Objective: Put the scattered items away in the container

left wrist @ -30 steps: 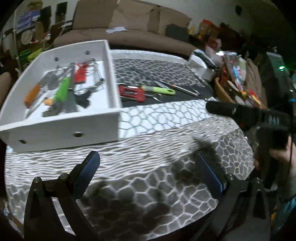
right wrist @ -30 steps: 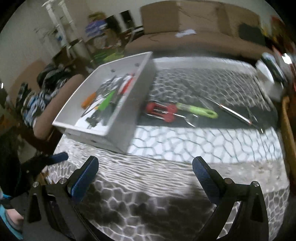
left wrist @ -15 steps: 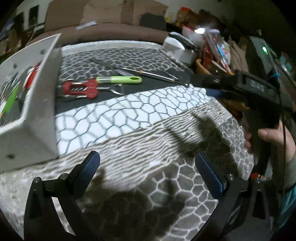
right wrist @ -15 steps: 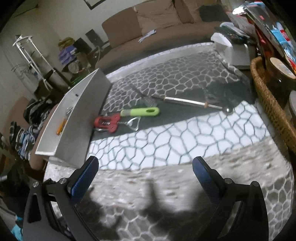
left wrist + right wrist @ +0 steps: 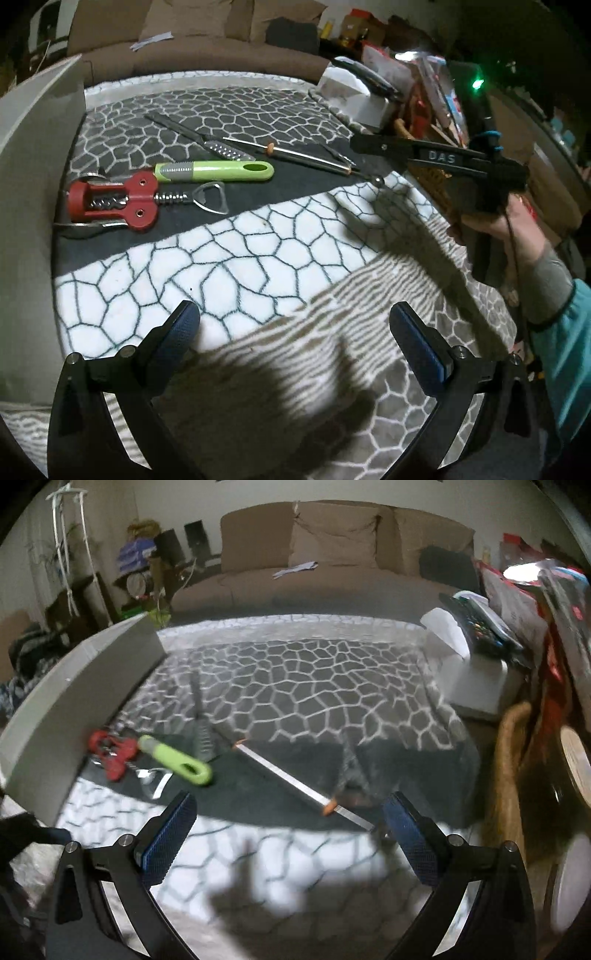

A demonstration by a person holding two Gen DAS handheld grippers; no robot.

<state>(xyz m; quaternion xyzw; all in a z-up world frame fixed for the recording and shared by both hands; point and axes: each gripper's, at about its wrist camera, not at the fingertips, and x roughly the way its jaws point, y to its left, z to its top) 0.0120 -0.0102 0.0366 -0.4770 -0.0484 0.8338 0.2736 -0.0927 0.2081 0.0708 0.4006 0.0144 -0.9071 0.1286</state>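
Four items left on counter (image 5: pixel 229 258), outside container (image 5: pixel 29 184). Both tongs spread, empty: left tongs (image 5: pixel 295 332), right tongs (image 5: pixel 291 819). Metal skewer (image 5: pixel 295 781) at my right's 12 o'clock, long axis 10-to-4; right nearer. Red corkscrew (image 5: pixel 114 203) at left's 10.

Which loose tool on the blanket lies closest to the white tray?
The red corkscrew, right beside the tray wall. The green-handled tool, the grater and the thin skewer lie farther right.

Red corkscrew (image 5: pixel 110 203) and green-handled tool (image 5: pixel 218 171) lie beside white container (image 5: pixel 29 184).
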